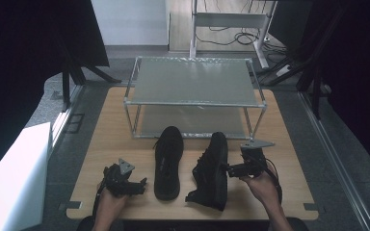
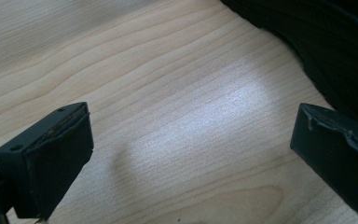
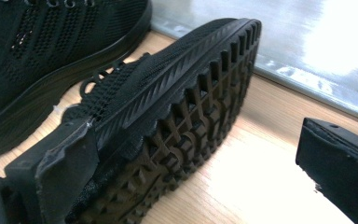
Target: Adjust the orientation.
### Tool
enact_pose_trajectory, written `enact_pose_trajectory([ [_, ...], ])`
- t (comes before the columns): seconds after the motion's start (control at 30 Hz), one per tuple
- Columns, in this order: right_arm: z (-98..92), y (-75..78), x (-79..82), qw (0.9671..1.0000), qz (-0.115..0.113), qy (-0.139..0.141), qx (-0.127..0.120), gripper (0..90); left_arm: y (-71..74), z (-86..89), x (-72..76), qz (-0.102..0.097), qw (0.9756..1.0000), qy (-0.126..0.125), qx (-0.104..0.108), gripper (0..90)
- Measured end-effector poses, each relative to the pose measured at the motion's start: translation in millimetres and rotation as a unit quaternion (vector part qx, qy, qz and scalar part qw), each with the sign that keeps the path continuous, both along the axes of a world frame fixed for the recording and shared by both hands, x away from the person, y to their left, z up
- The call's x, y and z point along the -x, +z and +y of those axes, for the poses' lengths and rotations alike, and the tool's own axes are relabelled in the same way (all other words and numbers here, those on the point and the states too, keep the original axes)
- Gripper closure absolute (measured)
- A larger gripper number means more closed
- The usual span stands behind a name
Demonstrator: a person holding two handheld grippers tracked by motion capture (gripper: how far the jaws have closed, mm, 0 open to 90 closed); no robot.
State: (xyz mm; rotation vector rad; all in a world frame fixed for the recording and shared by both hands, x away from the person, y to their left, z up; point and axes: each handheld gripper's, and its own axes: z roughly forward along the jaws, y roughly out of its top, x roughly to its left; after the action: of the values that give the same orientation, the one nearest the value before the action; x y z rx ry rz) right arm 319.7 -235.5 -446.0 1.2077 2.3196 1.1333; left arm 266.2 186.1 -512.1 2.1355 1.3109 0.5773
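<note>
On the wooden table [image 1: 284, 144], just in front of the metal shelf rack [image 1: 195, 79], lie two black shoes. The left shoe [image 1: 167, 161] rests flat on its sole, toe pointing toward the rack, its toe near the rack's front edge. The right shoe [image 1: 213, 171] lies beside it, farther from the rack's left post, tipped onto its side so that the treaded sole faces the person's right hand [image 1: 262, 185].

The right gripper [image 1: 232, 168] is held at that tipped shoe, pointing across the table toward it. In the right gripper view the jaws stand wide apart: one jaw lies against the laced upper of the right shoe [image 3: 168, 121], with the sole's edge lying between the jaws, while the other jaw hangs clear over bare wood on the sole side. Whether the near jaw actually presses the shoe or only overlaps it I cannot tell for sure; nothing is clamped. Behind it the left shoe [image 3: 51, 56] and the rack's lower shelf [image 3: 307, 42] show.

The left gripper [image 1: 139, 185], in the left hand [image 1: 111, 202], sits near the table's front edge, well away from the rack and just beside the left shoe's heel. Its jaws are spread wide over bare table [image 2: 168, 116], gripping nothing, with the shoe's dark edge [image 2: 317, 42] past one jaw.
</note>
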Motion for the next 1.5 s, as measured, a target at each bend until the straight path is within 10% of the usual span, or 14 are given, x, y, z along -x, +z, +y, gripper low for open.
enact_pose_trajectory([
  [0.6,-62.9,-14.7,17.6,0.9959,0.013,-0.063,-0.065,2.9,-0.6,0.1,-0.8,0.003,1.0,0.001,0.007,0.0],
  [0.9,-77.8,-22.2,18.4,0.995,0.025,-0.072,-0.064,5.9,-0.2,0.7,-0.9,0.005,0.9999,0.001,0.012,0.0],
  [1.07,-86.8,-34.0,16.4,0.9952,0.029,-0.093,-0.011,11.9,0.2,1.4,-0.9,0.004,0.9999,0.001,0.016,0.0],
  [1.5,-104.8,-38.1,20.0,0.9924,0.031,-0.107,-0.052,8.7,3.2,2.8,-0.4,0.011,0.9994,0.013,0.03,0.0],
])
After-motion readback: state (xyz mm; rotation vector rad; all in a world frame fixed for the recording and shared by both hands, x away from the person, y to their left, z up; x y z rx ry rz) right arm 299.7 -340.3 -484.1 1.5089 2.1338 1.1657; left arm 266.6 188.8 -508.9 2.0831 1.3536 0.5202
